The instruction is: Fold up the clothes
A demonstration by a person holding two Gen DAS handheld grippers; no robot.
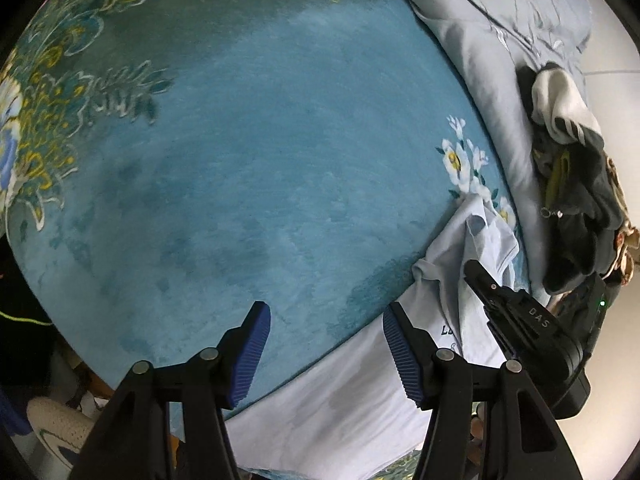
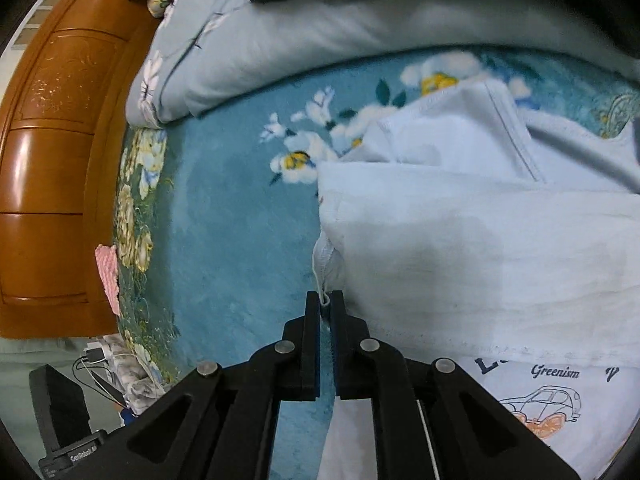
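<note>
shirt (image 2: 480,240) on blanket (image 2: 240,220) | quilt (image 2: 280,60) behind | headboard (image 2: 60,140) left

The left wrist view looks forward and down between the parted fingers of the left hand-held gripper (image 1: 326,354), held well above the teal floral bedspread (image 1: 248,168). The right wrist view sits much nearer the bed, facing along the right hand-held gripper (image 2: 326,304) toward the wooden headboard (image 2: 56,160) at nine o'clock. Both views share the bedspread, the white T-shirt (image 2: 480,248), the pale blue quilt (image 1: 500,32) and the clothes pile (image 1: 576,168) at three o'clock in the left view.
</note>
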